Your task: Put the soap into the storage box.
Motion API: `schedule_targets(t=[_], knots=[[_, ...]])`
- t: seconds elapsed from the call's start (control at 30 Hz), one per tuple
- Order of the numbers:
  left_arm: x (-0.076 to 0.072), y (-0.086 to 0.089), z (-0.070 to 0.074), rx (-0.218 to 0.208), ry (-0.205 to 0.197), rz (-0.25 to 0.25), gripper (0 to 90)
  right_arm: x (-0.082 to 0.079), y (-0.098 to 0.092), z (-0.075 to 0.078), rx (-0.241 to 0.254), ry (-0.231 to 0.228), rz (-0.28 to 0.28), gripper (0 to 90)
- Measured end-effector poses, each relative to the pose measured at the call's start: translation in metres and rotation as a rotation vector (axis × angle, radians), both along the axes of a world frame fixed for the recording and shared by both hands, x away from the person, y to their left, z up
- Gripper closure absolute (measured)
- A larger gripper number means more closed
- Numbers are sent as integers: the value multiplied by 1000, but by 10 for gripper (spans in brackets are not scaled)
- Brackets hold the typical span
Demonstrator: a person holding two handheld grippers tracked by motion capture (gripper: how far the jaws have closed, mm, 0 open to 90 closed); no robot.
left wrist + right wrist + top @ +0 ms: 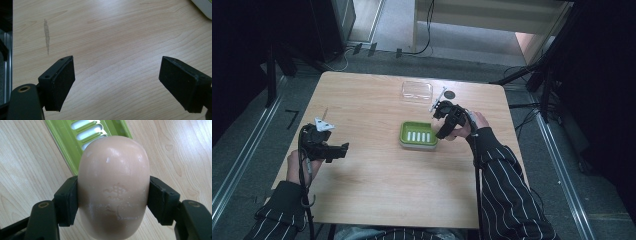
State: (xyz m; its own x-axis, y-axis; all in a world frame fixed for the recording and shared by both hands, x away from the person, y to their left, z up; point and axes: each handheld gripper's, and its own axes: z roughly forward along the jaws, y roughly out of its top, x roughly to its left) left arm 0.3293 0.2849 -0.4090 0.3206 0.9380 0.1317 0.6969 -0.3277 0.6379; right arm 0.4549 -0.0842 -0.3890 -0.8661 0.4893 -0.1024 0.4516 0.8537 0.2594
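Note:
A pale pink bar of soap with a stamped flower mark sits between the jaws of my right gripper, whose pads press on both of its sides. Just beyond it lies a green slotted soap dish. From the high view, the right gripper hangs over the right edge of the green dish at the table's middle. My left gripper hovers low over the left part of the table, apart from the dish. Its jaws stand wide open over bare wood with nothing between them.
A clear plastic lid lies near the table's far edge, with a small dark round spot to its right. The wooden table has a grey scuff mark on its left part. Cables trail from both grippers.

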Motion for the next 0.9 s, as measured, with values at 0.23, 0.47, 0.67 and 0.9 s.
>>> schedule_targets(t=[0.23,0.47,0.67,0.9], knots=[[0,0,0,0,1,0,143,1,6,1,0,0,21,334],[0,0,-1,0,0,1,143,5,12,-1,-3,0,51,334],[0,0,-1,0,1,1,143,6,16,-3,1,-1,68,334],[0,0,-1,-1,1,1,143,8,21,-3,8,5,87,334]])
